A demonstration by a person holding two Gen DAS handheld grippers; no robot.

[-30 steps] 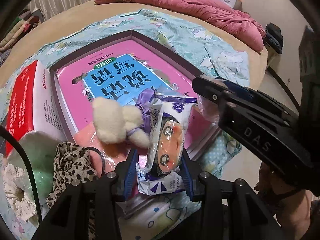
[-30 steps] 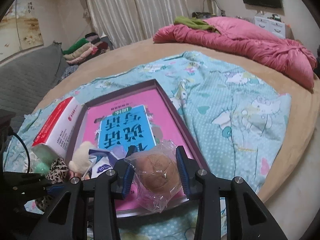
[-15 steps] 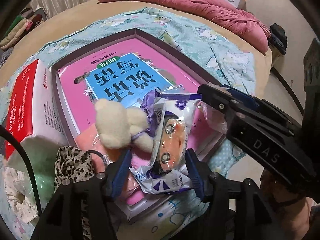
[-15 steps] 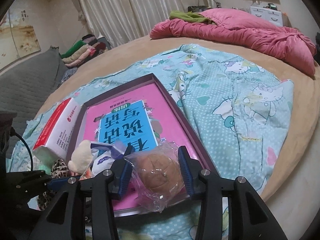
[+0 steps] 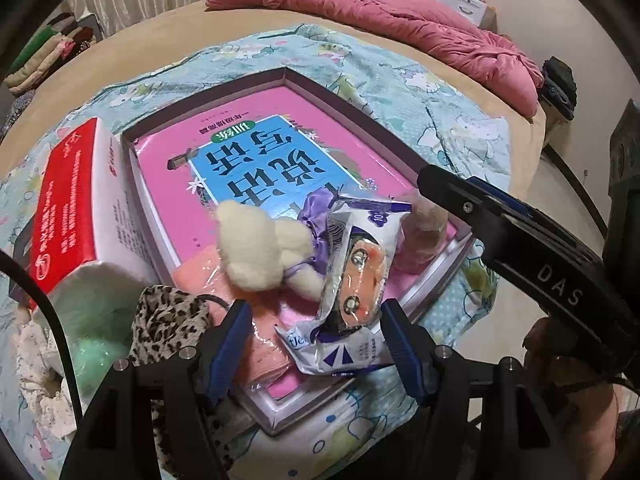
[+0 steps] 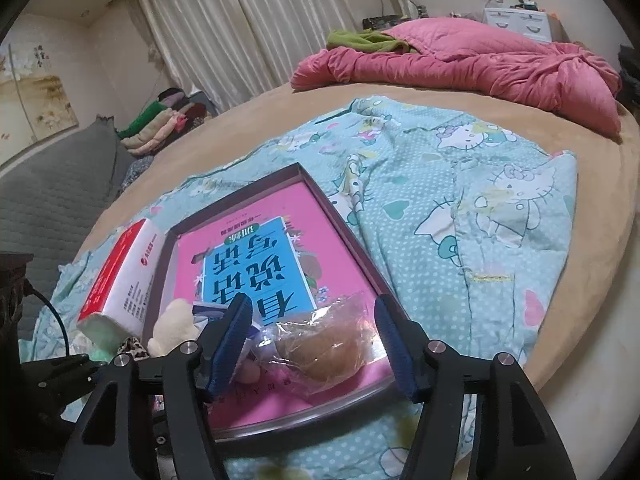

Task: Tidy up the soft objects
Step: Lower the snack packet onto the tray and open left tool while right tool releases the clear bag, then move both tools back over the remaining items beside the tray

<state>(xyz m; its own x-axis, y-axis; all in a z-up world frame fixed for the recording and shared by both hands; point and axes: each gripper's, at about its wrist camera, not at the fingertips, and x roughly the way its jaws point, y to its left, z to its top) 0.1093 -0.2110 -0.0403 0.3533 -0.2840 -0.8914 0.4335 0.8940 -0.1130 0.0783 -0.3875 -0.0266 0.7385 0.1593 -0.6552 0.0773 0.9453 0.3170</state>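
The left hand-held gripper (image 5: pixel 316 334) stands spread wide, its blue pads either side of a white-and-purple snack packet (image 5: pixel 354 276) without pressing it; released, holding nothing. The packet leans against a cream plush toy (image 5: pixel 256 252) at the near corner of the shallow tray (image 5: pixel 424 300), which lies on the bed's blue cartoon sheet (image 6: pixel 460 208) and holds a pink book (image 5: pixel 248 168).

The right hand-held gripper (image 6: pixel 316 340) is likewise open, jaws well apart around a bun in a clear bag (image 6: pixel 324 346) that rests on the tray's near edge. Whether either pad brushes the film is hard to tell through the fisheye; it looks free.

Both items should be light and yielding. The bun will likely crush under a hard squeeze, and its loose film is slippery, so a gentle close across the middle of the bread seems wiser than pinching the bag's tail. The packet is crinkly and air-filled; taking it across its waist should hold better than at a sealed end. The plush is springy and forgiving anywhere.

Beside the tray, to the left, sit a red-and-white tissue pack (image 5: pixel 76 200) and a leopard-print cloth (image 5: pixel 168 320).
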